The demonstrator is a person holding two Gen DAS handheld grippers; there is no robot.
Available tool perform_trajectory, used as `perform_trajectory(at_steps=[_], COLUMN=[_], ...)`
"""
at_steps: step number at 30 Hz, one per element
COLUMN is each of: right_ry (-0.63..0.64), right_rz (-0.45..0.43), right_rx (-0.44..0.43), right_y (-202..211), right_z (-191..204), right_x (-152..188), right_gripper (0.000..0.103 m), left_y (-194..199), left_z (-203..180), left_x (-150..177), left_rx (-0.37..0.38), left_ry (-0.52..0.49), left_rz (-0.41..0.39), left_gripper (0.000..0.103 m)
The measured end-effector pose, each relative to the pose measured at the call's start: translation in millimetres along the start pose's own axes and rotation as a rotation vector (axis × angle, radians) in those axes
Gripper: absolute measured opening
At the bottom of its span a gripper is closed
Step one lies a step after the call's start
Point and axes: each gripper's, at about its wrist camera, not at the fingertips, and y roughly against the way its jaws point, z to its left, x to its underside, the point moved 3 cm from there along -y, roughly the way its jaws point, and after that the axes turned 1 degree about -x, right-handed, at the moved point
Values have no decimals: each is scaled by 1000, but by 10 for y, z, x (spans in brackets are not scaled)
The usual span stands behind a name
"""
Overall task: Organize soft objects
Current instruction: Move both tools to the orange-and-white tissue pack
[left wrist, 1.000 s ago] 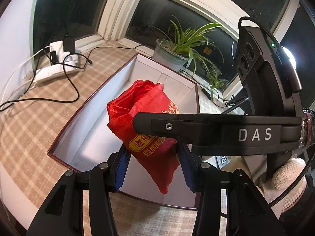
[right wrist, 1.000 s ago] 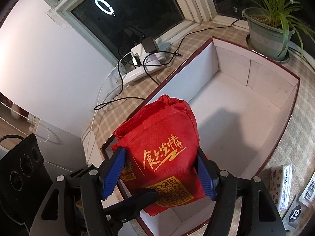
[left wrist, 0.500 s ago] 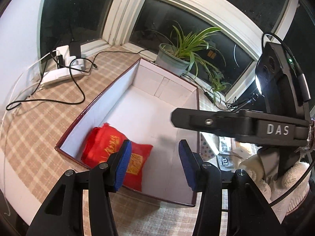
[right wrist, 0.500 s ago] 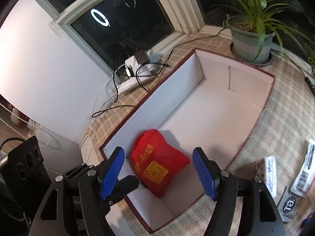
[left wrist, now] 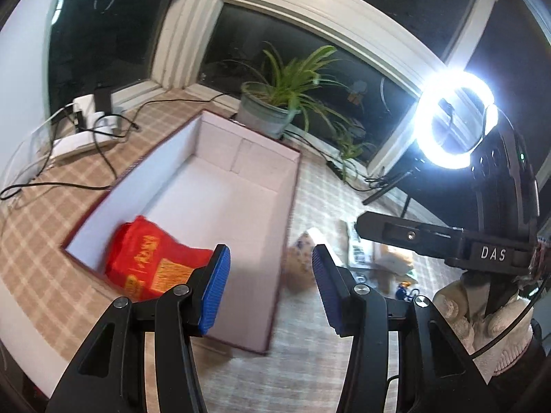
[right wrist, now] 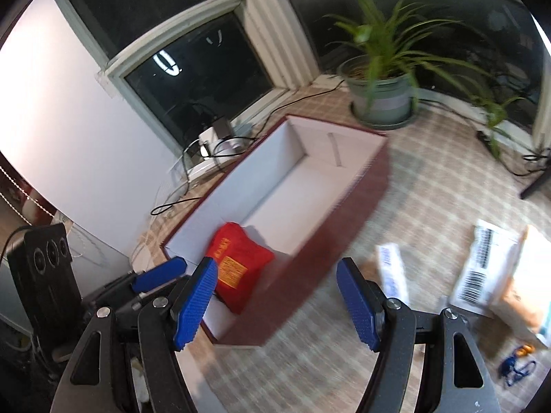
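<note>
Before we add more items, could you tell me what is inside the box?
Only the red bag lies in the box, at its near end. The white floor under the bag is covered.

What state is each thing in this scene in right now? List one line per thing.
Red fabric bag: lying flat in the box's near corner.
Maroon cardboard box: open-topped, otherwise bare inside.
Left gripper: open, holding nothing.
Right gripper: open, holding nothing.
White barcoded packet: lying on the checked cloth, outside the box.
</note>
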Motion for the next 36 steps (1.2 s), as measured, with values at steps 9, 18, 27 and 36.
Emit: perform_trajectory(at_steps=[9, 18, 27, 36], right_ry=[-84, -184, -254, -366], right_rz=[-71, -130, -125, -85], right_rx=[68, 142, 191, 203], right_y=[594, 1102, 1300, 1185], right_z=[-636, -1329, -1892, -2447], right_x=[219, 409, 467, 515], right_gripper=[68, 80, 81, 81], left_y=[-153, -440, -937, -1489], left_z=[-506, -1052, -1516, -1841], left_x=[6, -17, -32, 39], left_rx=[79, 162, 237, 288], left_ry=[-53, -118, -168, -181], left_rz=[14, 64, 164, 273], left_gripper=[48, 62, 67, 67])
